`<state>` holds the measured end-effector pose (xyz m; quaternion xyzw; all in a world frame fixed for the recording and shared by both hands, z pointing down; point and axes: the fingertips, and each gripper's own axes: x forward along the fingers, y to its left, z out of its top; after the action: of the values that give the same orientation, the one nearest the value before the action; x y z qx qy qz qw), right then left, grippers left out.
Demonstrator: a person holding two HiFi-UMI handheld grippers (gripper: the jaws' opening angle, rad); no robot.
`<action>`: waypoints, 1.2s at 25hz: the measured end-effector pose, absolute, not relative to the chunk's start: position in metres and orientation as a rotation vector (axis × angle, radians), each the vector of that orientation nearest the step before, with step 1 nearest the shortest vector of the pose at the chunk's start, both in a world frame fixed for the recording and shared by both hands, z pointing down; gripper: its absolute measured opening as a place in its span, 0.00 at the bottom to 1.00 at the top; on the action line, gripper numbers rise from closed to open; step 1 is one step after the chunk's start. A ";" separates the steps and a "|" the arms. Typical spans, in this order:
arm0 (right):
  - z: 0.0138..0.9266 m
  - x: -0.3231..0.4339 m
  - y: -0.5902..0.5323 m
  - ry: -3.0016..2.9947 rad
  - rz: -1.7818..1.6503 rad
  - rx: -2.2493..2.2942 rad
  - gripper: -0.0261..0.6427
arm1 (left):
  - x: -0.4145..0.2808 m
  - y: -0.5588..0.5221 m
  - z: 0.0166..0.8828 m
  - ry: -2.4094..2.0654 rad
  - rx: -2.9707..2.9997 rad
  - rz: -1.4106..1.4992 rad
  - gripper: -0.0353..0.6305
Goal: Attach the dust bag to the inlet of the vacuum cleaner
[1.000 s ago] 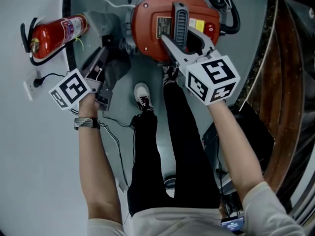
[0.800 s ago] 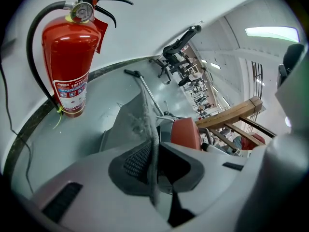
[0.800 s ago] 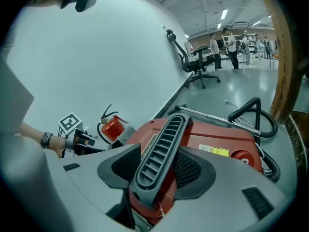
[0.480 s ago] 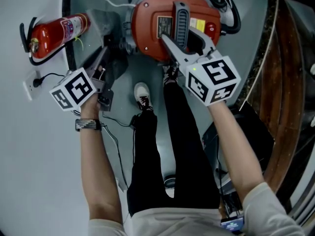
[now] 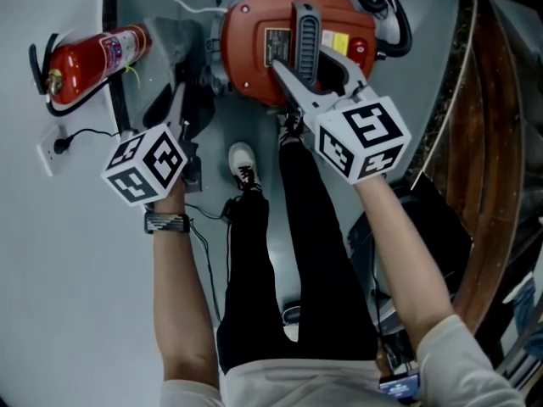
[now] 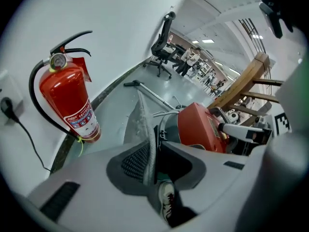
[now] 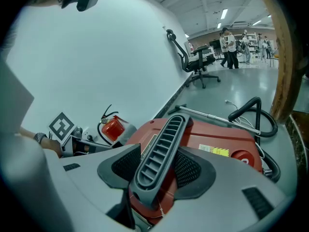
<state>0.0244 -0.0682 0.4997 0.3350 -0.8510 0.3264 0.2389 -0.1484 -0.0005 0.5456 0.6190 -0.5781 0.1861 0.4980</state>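
Right gripper (image 7: 158, 168) clamping vacuum cleaner handle (image 7: 161, 149), dust bag (image 5: 174, 39) alongside

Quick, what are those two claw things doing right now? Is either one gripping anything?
Left gripper: jaws have just been opening and are apart; the dust bag edge hangs between them, not pinched.
Right gripper: closed on the handle of the vacuum cleaner.

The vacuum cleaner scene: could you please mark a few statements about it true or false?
1. The right hand-held gripper is shut on the handle of the vacuum cleaner. True.
2. The fire extinguisher lies on its side. False: it stands upright by the wall.
3. The left hand-held gripper has nothing between its jaws. False: the dust bag has its edge there; the jaws have just been opening.
4. The vacuum cleaner's body is red. True.
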 end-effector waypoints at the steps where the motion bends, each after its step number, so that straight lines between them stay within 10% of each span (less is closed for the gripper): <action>1: 0.500 0.025 -0.068 -2.331 0.894 0.917 0.34 | -0.148 0.000 0.546 -1.409 1.509 0.487 0.17; 30: 0.500 0.025 -0.068 -2.329 0.877 0.927 0.34 | -0.146 0.009 0.546 -1.336 1.536 0.577 0.11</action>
<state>0.0246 -0.0681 0.4995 0.3388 -0.8512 0.3205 0.2406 -0.1459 0.0091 0.5460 0.6326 -0.5502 0.2376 0.4905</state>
